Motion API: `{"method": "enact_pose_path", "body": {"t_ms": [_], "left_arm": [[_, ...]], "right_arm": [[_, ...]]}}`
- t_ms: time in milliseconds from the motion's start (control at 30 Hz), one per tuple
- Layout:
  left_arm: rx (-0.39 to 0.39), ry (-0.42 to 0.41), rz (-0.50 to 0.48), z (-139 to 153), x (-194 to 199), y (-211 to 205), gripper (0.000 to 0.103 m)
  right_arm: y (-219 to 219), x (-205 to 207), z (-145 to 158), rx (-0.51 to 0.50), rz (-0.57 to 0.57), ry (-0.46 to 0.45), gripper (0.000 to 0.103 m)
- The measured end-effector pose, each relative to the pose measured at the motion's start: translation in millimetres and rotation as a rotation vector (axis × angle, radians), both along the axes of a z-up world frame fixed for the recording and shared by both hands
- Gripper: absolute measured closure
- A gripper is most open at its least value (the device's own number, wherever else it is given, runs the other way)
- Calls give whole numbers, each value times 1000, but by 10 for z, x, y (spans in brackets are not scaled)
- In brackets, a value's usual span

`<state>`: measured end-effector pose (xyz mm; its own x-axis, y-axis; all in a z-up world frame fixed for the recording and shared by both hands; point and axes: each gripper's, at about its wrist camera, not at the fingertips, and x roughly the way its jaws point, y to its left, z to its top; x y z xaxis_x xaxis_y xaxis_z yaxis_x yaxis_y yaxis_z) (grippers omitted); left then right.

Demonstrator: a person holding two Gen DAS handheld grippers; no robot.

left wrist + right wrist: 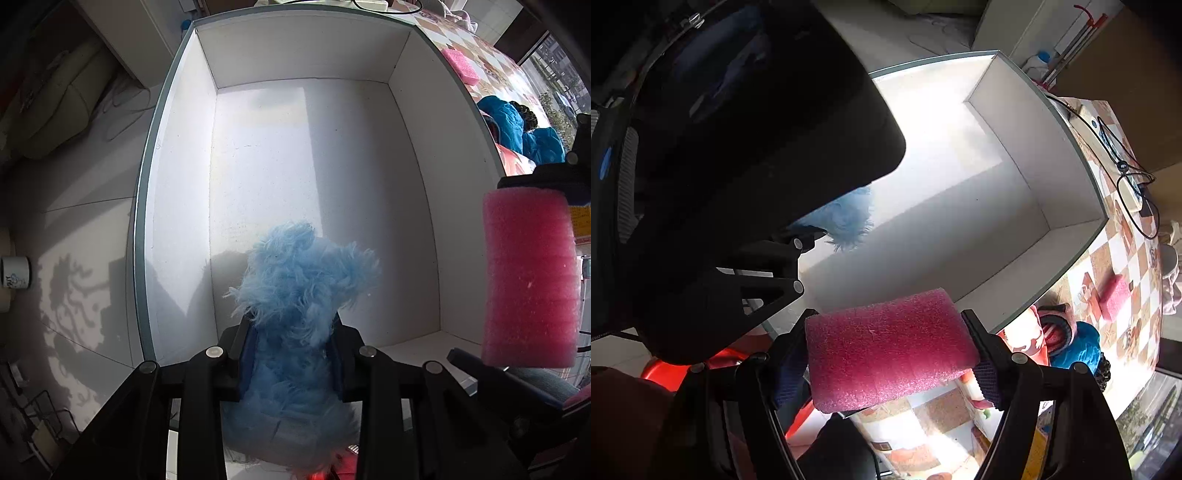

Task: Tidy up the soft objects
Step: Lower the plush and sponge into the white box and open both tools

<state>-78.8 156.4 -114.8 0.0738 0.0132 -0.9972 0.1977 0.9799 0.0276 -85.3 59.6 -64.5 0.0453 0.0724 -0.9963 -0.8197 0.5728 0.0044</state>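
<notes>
My left gripper [291, 354] is shut on a fluffy light-blue plush [303, 280] and holds it over the near end of a big white open box [177, 206]. The box floor is bare. My right gripper [890, 354] is shut on a pink foam block [886, 347], held above the box's near right rim [1027, 295]. The pink block also shows at the right in the left wrist view [528, 273]. The blue plush tip [849, 218] peeks from under the left gripper body in the right wrist view.
A checkered tablecloth [1108, 258] lies right of the box, with another pink foam block [1115, 297], a blue padded item [1078, 347] and cables [1126, 177]. A red stool [665, 369] stands below. The floor at left holds a cream bag [55, 107].
</notes>
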Motion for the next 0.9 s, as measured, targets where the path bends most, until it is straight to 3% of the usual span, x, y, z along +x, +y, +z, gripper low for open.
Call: {"method": "enact_pose_path", "body": {"t_ms": [133,200,233,267,333,533,567,700,900], "left_arm": [[24,-26,-7,43,-3,-1,53],[54,-38,-3,56,-1,7,37],[61,-47,3,70,4,25,33],[56,-51,14,86,11,56,27],[11,-42,33,117,20,96,24],[-46,-66,53,257,37,98,10],[-39,-85,59,294,22,91,1],[-82,-98,85,389,61,144,0],[-72,-106,79,421,76,161,0]], "right_arm": [[6,-1,30,11,25,-13,25],[2,0,23,10,37,-16,24],[-2,-11,15,2,44,-26,18],[-20,-21,13,-4,51,-41,14],[-55,-16,3,-3,61,-62,1],[-155,24,84,19,14,-67,1],[-172,49,83,17,-1,-66,1],[-247,138,125,25,-45,-58,1],[-254,130,208,36,-61,-71,1]]}}
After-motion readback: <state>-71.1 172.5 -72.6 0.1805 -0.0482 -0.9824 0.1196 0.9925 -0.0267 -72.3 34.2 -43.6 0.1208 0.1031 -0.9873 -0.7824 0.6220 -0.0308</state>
